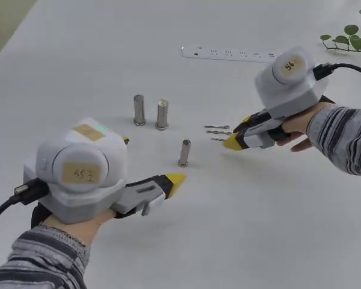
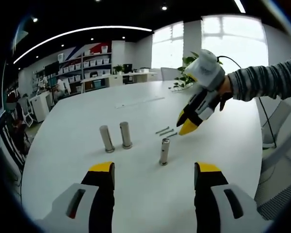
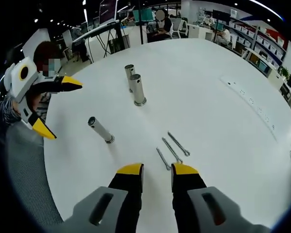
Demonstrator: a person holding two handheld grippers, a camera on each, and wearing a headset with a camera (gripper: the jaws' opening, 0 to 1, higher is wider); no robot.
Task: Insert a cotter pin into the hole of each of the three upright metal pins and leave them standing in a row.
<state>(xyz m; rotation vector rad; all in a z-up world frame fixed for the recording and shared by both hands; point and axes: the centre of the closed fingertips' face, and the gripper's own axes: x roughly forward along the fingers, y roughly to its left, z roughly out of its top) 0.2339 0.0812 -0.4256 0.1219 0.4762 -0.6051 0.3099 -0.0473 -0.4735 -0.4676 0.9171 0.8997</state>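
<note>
Metal pins, three, stand upright on the white table right of the wide-open, empty left gripper, with three loose cotter pins further right, just ahead of the narrowly parted, empty right gripper.

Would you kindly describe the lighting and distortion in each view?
Head view: soft, even light, faint shadows by the metal pins, straight lines. Left gripper view: fisheye bends the table rim; windows overexposed. Right gripper view: fisheye tilts the nearest pin.
</note>
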